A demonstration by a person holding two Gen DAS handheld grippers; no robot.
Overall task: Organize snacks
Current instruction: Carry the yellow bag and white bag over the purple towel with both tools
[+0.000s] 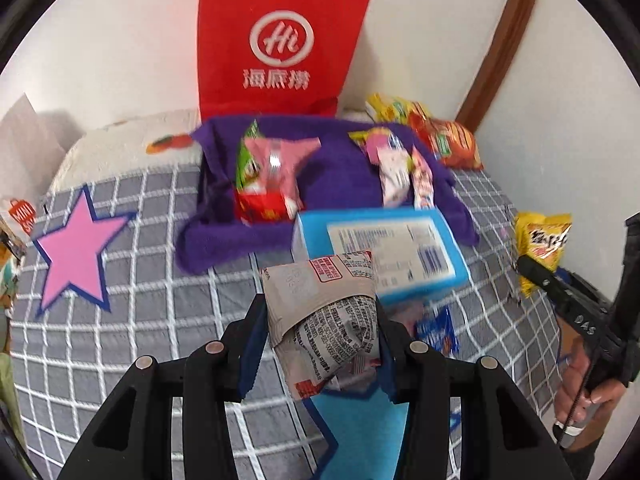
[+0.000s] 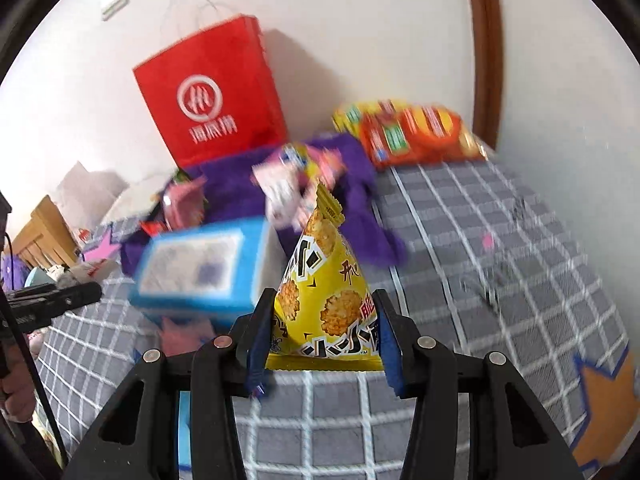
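Left gripper (image 1: 322, 344) clamps an upright silver packet (image 1: 324, 320); right gripper (image 2: 322, 334) clamps a yellow pouch (image 2: 326, 292), tip up.

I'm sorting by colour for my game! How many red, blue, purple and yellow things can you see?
Red: 1, the red paper bag
Blue: 1, the blue box
Purple: 1, the purple towel
Yellow: 1, the yellow snack packet in the right gripper
Total: 4
Blurry packets at the back left out.
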